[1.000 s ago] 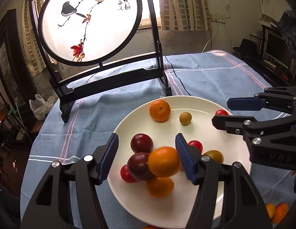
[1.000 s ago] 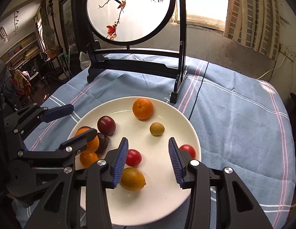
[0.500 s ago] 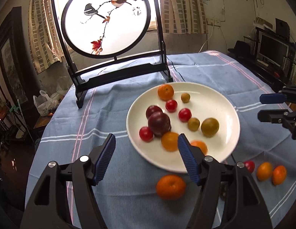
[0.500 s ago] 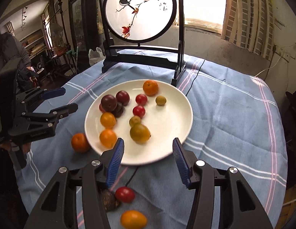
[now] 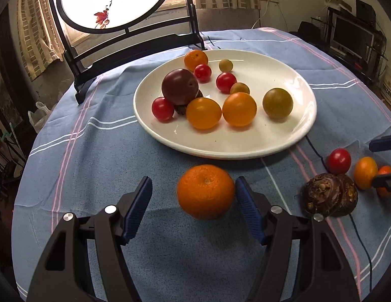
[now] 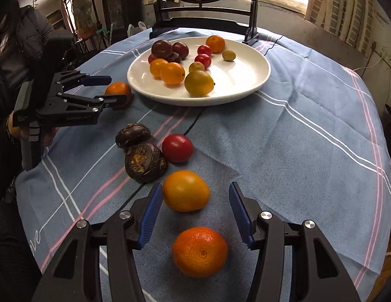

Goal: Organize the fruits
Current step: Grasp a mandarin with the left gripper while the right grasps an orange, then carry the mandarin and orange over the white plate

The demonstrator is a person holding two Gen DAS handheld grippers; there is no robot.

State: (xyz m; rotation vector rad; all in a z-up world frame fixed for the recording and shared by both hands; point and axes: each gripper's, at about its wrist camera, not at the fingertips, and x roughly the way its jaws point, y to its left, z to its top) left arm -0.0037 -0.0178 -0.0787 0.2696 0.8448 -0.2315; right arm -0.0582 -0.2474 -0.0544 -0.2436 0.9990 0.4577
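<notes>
A white plate (image 5: 246, 148) on the blue cloth holds several fruits: oranges, red tomatoes, dark plums, a green-brown fruit. My left gripper (image 5: 194, 201) is open around a tangerine (image 5: 205, 191) that lies on the cloth in front of the plate; its right pad touches or nearly touches the fruit. My right gripper (image 6: 194, 210) is open low over the cloth, with a smooth orange fruit (image 6: 185, 190) between its pads, close to the left one. A second tangerine (image 6: 200, 251) lies nearer the camera. The plate (image 6: 246, 89) shows farther back in the right wrist view.
Two dark wrinkled fruits (image 6: 145, 161) and a red tomato (image 6: 177, 148) lie on the cloth between the grippers. A black stand with a round painted screen (image 5: 135, 42) sits behind the plate. A black cable (image 5: 319, 156) runs under the plate. The table edge curves close on all sides.
Both grippers have drawn back from over the plate and dropped to the cloth. The left now brackets the loose tangerine; the right now brackets the smooth orange fruit.
</notes>
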